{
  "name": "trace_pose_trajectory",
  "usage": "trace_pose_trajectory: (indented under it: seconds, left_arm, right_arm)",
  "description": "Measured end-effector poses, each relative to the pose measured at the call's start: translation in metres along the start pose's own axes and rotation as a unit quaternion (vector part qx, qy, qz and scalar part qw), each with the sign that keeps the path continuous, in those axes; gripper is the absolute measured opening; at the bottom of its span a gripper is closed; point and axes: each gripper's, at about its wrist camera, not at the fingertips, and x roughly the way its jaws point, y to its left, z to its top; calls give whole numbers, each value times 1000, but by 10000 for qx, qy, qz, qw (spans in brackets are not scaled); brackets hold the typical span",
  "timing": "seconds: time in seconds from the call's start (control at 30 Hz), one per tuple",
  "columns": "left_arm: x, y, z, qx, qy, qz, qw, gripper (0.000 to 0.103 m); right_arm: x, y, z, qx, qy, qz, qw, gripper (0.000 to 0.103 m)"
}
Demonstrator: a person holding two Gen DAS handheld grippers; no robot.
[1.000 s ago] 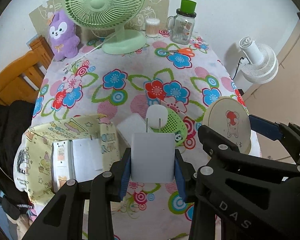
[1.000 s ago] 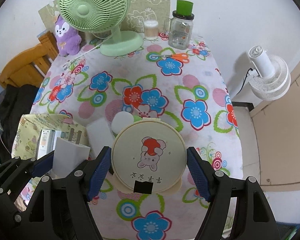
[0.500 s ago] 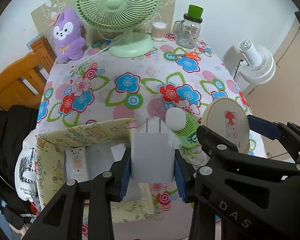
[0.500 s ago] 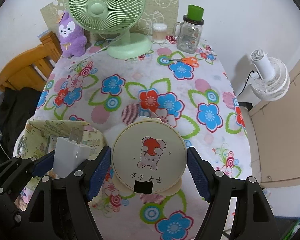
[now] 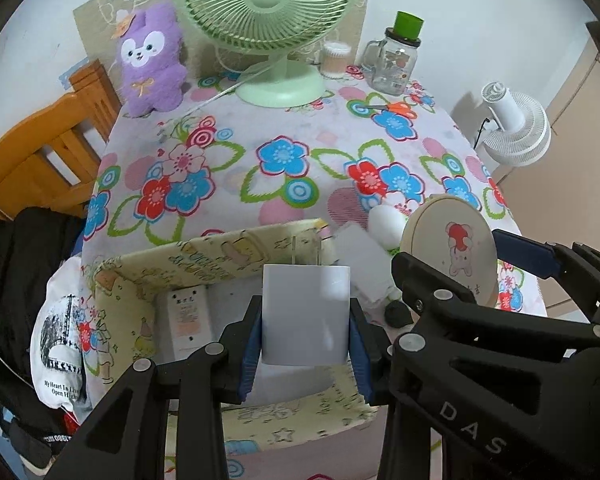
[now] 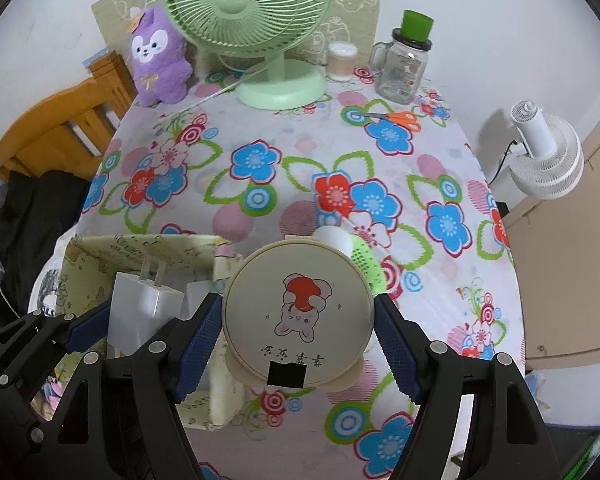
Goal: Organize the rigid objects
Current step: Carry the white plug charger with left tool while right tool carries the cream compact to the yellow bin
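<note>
My left gripper (image 5: 305, 316) is shut on a white plug charger (image 5: 305, 312), prongs pointing away, held over the open yellow fabric box (image 5: 148, 268) at the table's near left corner. The charger also shows in the right wrist view (image 6: 140, 312). A white remote-like device (image 5: 186, 324) lies inside the box. My right gripper (image 6: 298, 336) is shut on a round cream mirror with a cartoon bear (image 6: 298, 324), held just right of the box (image 6: 100, 252). The mirror also shows in the left wrist view (image 5: 452, 252).
A white and green mouse-like object (image 6: 356, 252) and a white block (image 5: 360, 256) lie behind the mirror. At the back of the flowered table stand a green fan (image 5: 268, 12), a purple plush (image 5: 150, 60), a jar (image 5: 396, 60) and orange scissors (image 6: 400, 118). A wooden chair (image 5: 40, 156) stands left.
Both grippers have moved left and back toward the near edge with their loads. The charger now hangs over the inside of the yellow box, and the mirror sits beside the box's right wall.
</note>
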Motion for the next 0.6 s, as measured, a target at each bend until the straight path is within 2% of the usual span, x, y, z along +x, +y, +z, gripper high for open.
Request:
trace_pose_trajectory:
  seconds: [0.37,0.6]
  left_arm:
    - [16,45,-15,-94,349,152,9992,40]
    - [28,62,-20,-134,573,153,9981,40]
  right_arm:
    - [17,54,-6,-311,178,182,9992,77]
    - [32,70,-6,-403,374,191,9983,77]
